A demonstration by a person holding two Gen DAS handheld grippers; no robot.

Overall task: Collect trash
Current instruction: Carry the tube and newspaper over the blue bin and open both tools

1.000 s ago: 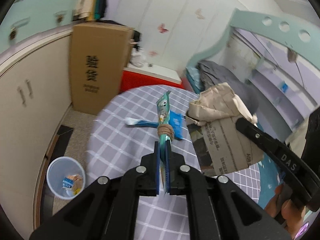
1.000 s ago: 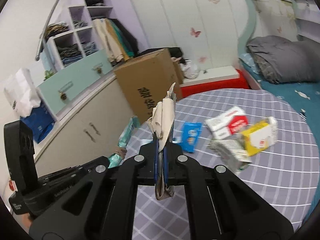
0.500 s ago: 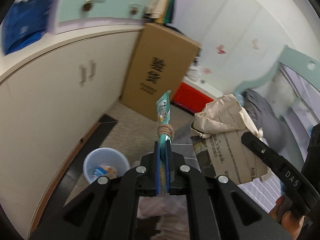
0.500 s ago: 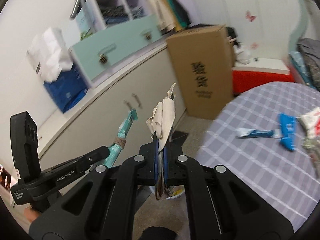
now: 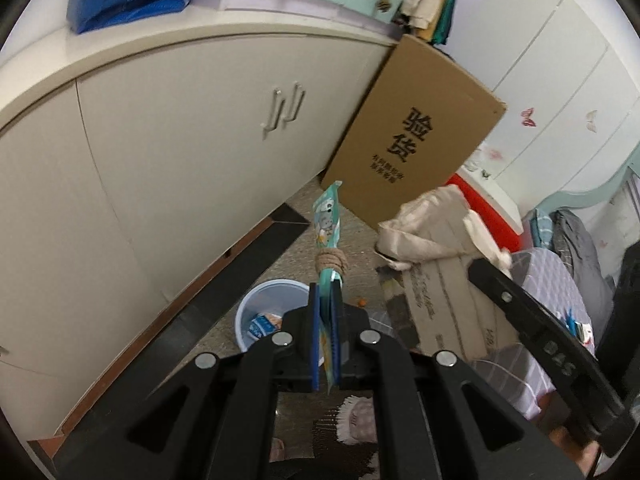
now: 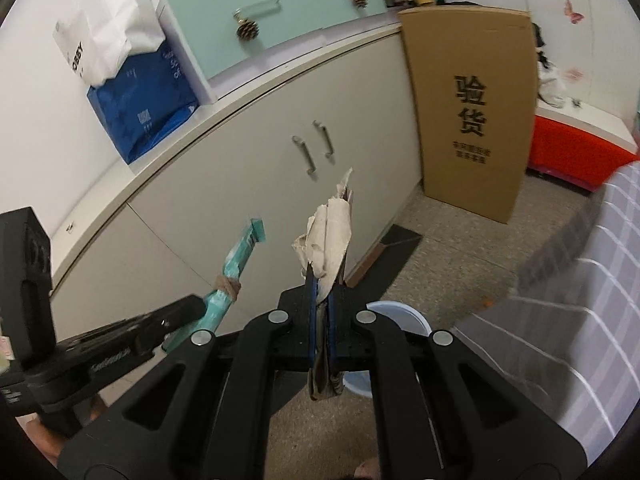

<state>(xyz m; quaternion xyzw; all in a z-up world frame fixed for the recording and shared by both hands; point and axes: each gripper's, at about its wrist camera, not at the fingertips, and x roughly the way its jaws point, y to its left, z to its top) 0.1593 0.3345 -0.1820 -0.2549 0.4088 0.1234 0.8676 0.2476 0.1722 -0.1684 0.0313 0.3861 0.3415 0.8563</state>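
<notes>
Both tools have been swung off the table to above the bin, the left tool clamped on a wrapper, the right tool on cardboard, ready for dropping.

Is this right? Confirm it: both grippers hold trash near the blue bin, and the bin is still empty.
Not empty: the left wrist view shows packaging already inside the blue bin. The rest holds: the left gripper clamps a teal wrapper, the right gripper crumpled cardboard.

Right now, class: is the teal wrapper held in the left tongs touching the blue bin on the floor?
Apart. The right wrist view shows the teal wrapper sticking up from the left tongs, with cabinet front between it and the blue bin.
</notes>
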